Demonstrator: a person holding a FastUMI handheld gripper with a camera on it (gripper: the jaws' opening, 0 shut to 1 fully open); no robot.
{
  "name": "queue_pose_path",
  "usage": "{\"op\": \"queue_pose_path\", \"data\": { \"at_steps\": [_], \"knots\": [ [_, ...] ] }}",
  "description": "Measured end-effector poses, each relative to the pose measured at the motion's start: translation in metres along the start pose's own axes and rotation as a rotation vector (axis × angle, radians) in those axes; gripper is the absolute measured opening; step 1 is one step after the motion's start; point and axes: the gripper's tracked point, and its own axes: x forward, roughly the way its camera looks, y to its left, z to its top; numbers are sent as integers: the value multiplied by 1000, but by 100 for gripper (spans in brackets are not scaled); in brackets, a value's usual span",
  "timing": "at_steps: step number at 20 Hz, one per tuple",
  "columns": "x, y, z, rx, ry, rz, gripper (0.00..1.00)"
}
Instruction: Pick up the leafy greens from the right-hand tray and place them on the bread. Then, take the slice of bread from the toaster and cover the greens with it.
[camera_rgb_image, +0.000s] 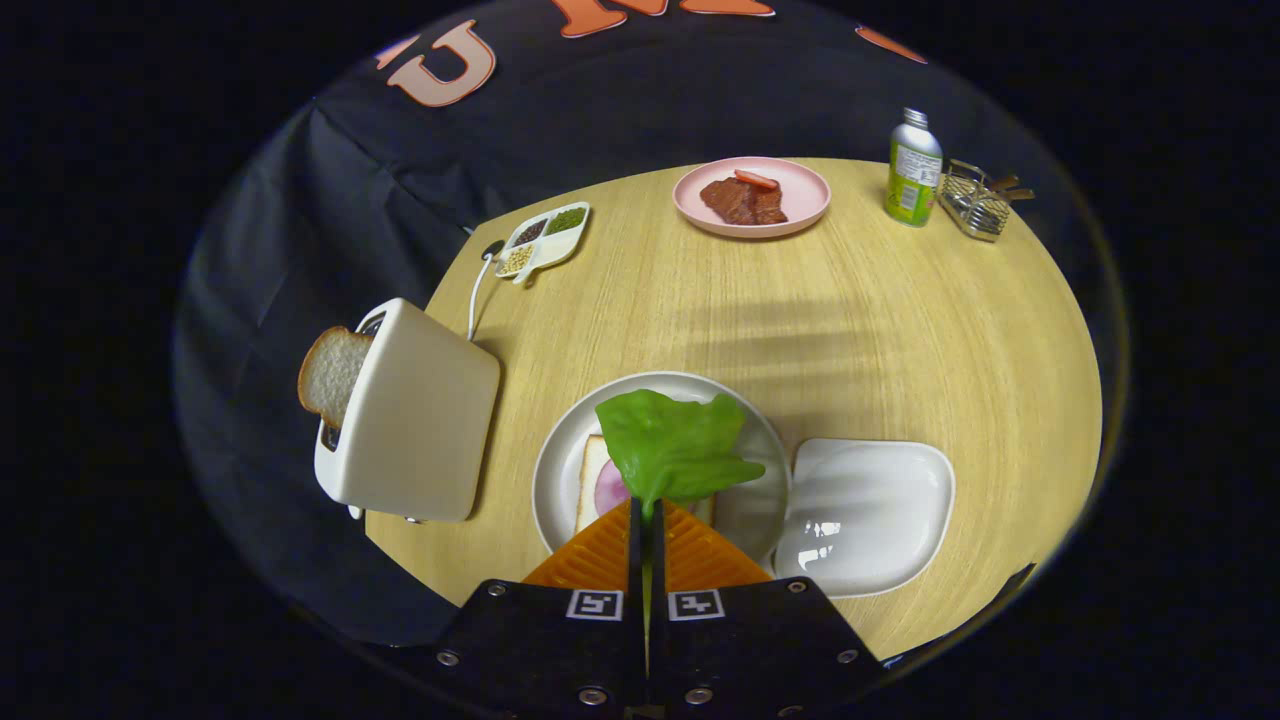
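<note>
Gripper (646, 520) pinching leafy greens (672, 445), broad, bright green, above bread (592, 480)

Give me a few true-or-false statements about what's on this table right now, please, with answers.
1. The gripper is shut on the leafy greens. True.
2. The greens lie flat in the white tray. False: they hang over the round plate holding bread.
3. A bread slice sticks out of the toaster. True.
4. The pink plate is bare. False: it holds reddish-brown food.
</note>
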Motion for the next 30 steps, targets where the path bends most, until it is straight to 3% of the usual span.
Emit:
{"op": "queue_pose_path", "data": {
  "at_steps": [6, 12, 14, 21, 25, 30],
  "knots": [
    [24, 20, -13, -79, 61, 57, 2],
    [43, -12, -12, -194, 55, -80, 7],
    [42, -18, -13, -221, 57, -105, 17],
    [13, 8, 9, -224, -22, -68, 57],
    [-13, 40, 40, -241, -88, -48, 67],
    [-39, 115, 71, -196, -111, 51, 74]
  ]
}}
